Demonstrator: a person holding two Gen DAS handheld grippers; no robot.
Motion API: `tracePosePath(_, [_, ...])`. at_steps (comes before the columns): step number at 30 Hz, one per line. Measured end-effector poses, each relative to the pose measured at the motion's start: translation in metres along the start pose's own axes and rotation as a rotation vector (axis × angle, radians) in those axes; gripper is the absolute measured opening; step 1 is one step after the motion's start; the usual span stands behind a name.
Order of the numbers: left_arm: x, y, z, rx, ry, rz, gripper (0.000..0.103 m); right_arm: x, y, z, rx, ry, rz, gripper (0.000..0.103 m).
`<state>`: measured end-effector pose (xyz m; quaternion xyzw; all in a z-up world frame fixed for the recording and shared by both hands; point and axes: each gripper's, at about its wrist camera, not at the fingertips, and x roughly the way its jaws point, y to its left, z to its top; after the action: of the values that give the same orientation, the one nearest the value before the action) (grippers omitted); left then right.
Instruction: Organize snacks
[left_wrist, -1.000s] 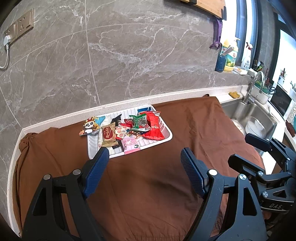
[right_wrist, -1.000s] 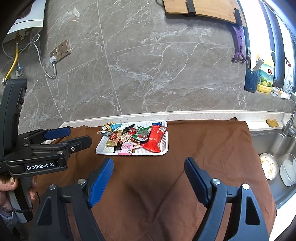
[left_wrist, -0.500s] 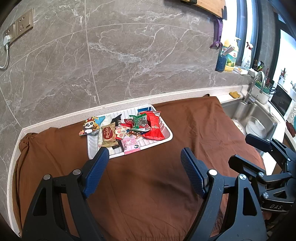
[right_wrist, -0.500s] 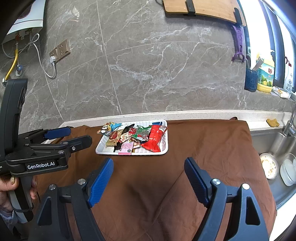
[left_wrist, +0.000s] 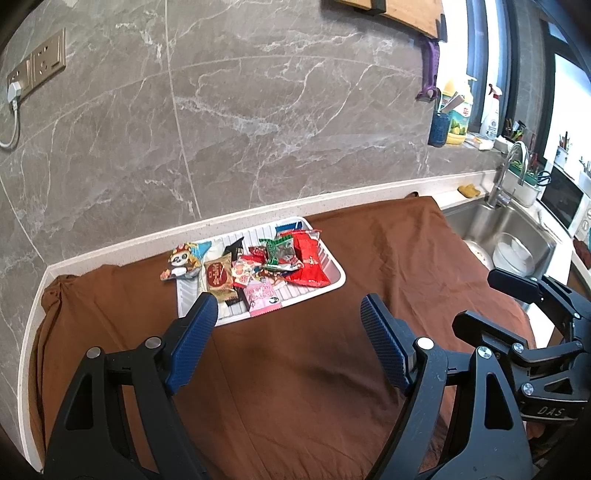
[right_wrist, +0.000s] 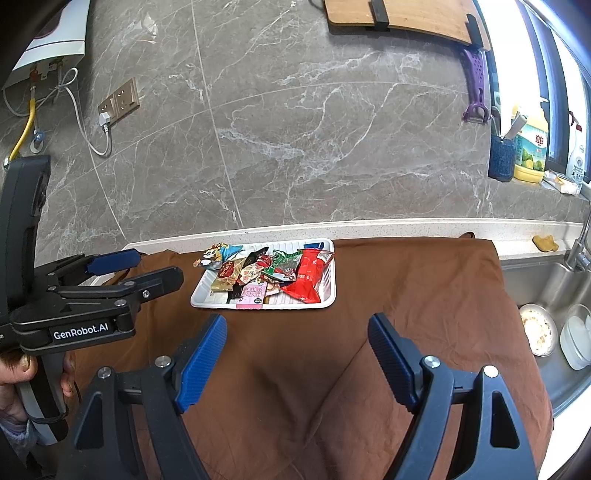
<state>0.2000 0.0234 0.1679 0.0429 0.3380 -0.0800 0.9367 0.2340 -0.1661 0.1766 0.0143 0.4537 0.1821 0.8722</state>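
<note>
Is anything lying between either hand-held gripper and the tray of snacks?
Nothing visible. Only bare brown cloth lies between the open right hand-held gripper and the white tray of snack packets. The left hand-held gripper, also open, has the same clear stretch to the tray's near rim.

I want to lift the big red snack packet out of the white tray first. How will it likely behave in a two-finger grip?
The red snack packet looks like thin glossy film, so it is probably light, floppy and somewhat slippery between the pads. It lies partly over other packets in the white tray, so lifting it may drag those along. Its crinkled end seam likely offers the firmest pinch.
</note>
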Motion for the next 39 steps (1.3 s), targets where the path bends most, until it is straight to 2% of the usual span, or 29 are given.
tracePosePath(7, [-0.011, -0.008, 0.003, 0.053, -0.092, 0.061, 0.083, 0.001, -0.001, -0.001, 0.010, 0.002, 0.000, 0.081])
tracePosePath(11, [-0.018, -0.010, 0.002, 0.064, -0.142, 0.128, 0.091, 0.002, -0.003, -0.002, 0.018, 0.004, 0.002, 0.081])
tracePosePath(13, [-0.020, -0.011, 0.001, 0.063, -0.153, 0.135, 0.092, 0.002, -0.003, -0.003, 0.024, 0.005, 0.004, 0.081])
tracePosePath(16, [-0.016, -0.007, -0.001, 0.028, -0.133, 0.076, 0.092, 0.002, -0.005, -0.004, 0.033, 0.010, 0.005, 0.081])
tracePosePath(21, [-0.007, -0.003, -0.005, 0.021, -0.104, 0.055, 0.092, 0.003, -0.006, -0.006, 0.041, 0.016, 0.006, 0.081])
tracePosePath(29, [0.004, -0.005, -0.010, 0.037, -0.091, 0.061, 0.092, 0.007, -0.009, -0.009, 0.059, 0.027, 0.007, 0.081])
tracePosePath(33, [0.008, -0.010, -0.011, 0.045, -0.085, 0.111, 0.092, 0.008, -0.011, -0.010, 0.067, 0.029, 0.010, 0.081])
tracePosePath(37, [0.017, -0.011, -0.014, 0.044, -0.046, 0.069, 0.092, 0.009, -0.011, -0.010, 0.070, 0.028, 0.011, 0.081])
tracePosePath(39, [0.020, -0.013, -0.016, 0.048, -0.041, 0.074, 0.092, 0.010, -0.012, -0.010, 0.070, 0.029, 0.009, 0.082])
